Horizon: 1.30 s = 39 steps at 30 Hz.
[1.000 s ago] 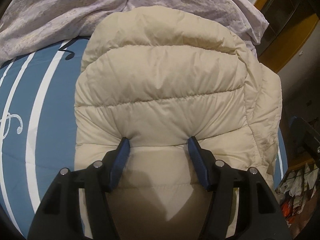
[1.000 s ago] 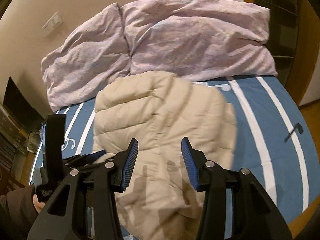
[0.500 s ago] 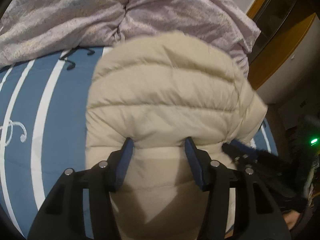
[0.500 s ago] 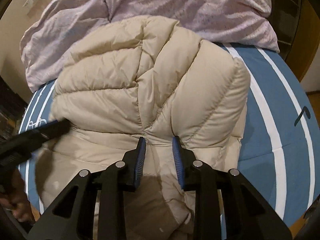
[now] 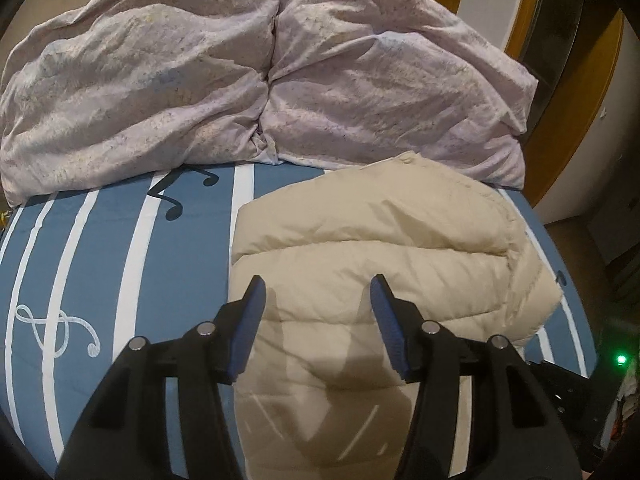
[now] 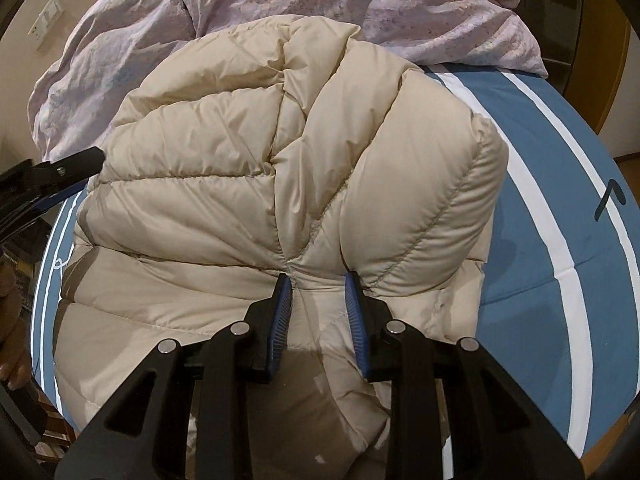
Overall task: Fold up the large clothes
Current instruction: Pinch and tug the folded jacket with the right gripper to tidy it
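Jacket (image 5: 380, 248) lengthwise toward pillows (image 5: 256, 64)

Right claw (image 6: 318, 292) at near centre, blue pads pinching a bunched ridge of puffy cream quilted down jacket (image 6: 240, 184). Jacket heaped in a mound on blue bed sheet with white stripes (image 6: 560, 208). Crumpled lilac duvet (image 6: 360, 0) at far side. Left claw (image 6: 60, 168) at left edge, just beside the jacket.

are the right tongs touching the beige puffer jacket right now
Touching. In the right wrist view, the right tongs pinch a bunched fold of the puffer jacket, with fabric puckering against both blue pads.
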Tool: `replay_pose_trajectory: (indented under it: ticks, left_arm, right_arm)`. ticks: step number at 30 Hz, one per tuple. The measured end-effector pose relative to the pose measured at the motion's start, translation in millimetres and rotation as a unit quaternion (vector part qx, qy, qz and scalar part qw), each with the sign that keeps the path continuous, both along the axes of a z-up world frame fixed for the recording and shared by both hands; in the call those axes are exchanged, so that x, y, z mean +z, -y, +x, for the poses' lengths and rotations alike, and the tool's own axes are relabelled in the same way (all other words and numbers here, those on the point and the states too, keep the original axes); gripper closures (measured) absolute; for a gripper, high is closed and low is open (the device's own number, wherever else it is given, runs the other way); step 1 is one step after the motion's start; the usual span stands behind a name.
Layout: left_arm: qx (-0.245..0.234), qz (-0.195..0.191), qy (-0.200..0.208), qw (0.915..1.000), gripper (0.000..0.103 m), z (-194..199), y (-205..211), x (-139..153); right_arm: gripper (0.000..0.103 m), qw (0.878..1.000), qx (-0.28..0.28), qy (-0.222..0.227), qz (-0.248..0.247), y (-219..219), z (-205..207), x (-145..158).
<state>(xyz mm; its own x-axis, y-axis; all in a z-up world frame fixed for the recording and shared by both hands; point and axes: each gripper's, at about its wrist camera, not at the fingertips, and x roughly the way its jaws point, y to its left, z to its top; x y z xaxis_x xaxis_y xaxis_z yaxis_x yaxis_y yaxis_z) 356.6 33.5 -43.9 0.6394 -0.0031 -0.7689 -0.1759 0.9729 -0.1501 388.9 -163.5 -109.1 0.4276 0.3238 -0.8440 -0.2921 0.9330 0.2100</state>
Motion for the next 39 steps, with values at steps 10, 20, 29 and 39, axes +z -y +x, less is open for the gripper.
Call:
replay_pose_trajectory:
  ticks: [10,20,29,39]
  left_arm:
    - [-0.004,0.046,-0.023,0.9987,0.041,12.6,8.9,-26.6]
    - [-0.013,0.073,-0.046,0.9962,0.041,20.9,17.4,-50.4]
    - [-0.014,0.066,-0.048,0.9966,0.041,23.5,17.5,-52.9]
    - [-0.017,0.055,-0.045,0.9973,0.041,25.7,16.7,-54.6]
  right_arm:
    - [0.074,1.0,-0.001,0.0,0.0,-0.4,1.5,-3.2]
    - [0.071,1.0,-0.005,0.009,-0.001,1.9,-2.5,4.5]
    - [0.061,0.996,-0.002,0.086,0.04,-7.6,8.3,54.0]
    - [0.06,0.995,-0.051,0.08,-0.004,-6.6,43.4,26.1]
